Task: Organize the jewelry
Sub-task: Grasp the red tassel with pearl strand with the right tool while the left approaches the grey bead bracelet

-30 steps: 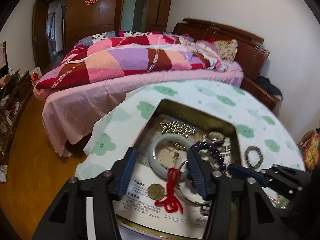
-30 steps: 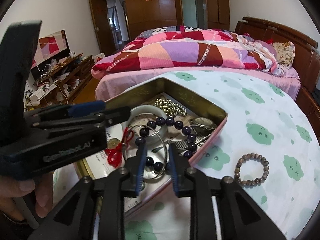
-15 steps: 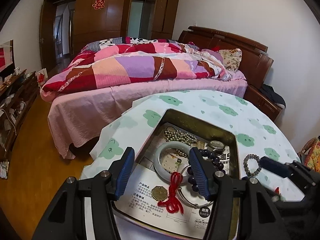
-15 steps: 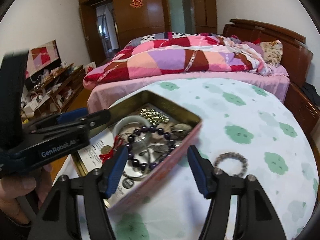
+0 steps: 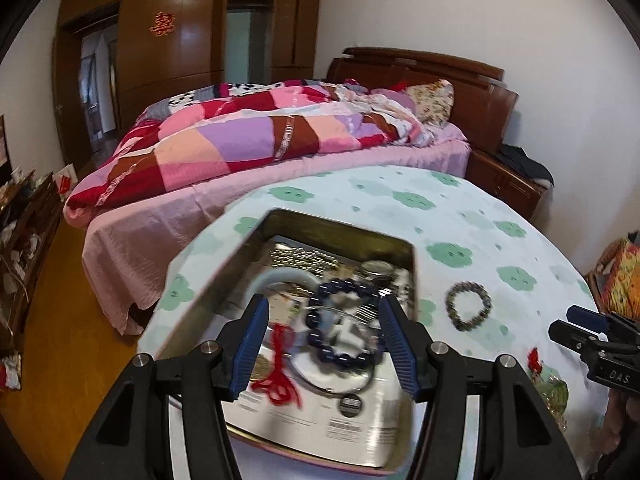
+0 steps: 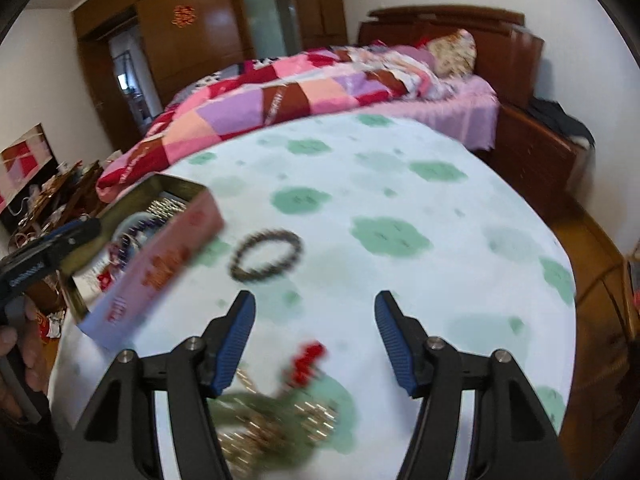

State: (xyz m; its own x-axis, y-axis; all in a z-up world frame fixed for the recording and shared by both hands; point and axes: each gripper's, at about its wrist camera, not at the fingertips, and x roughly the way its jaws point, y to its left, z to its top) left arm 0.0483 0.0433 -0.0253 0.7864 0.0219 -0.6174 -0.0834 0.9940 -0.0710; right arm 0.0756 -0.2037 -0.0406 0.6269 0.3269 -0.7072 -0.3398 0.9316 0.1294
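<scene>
Behind everything stands a bedroom with a bed under a patchwork quilt and dark wooden wardrobes along the wall. Closer to the cameras is a round surface covered with a pale cloth printed with green shapes. On it sits an open metal tin with pink outer walls, and inside the tin lie a dark blue bead bracelet, a pale bangle, a red tassel, a thin metal ring and a string of small golden beads, all on printed paper. The left tongs hang over the near part of the tin with the blue pads wide apart, and nothing is pressed between them. A brown bead bracelet lies flat on the cloth just beside the tin, on its right side. The right tongs have just been opening; the pads now stand apart above the cloth with nothing between them. Below them, near the edge of the surface, lies a blurred heap of golden chain with a small red piece. The picture from the right wrist is smeared, so finer details of that heap cannot be told.
</scene>
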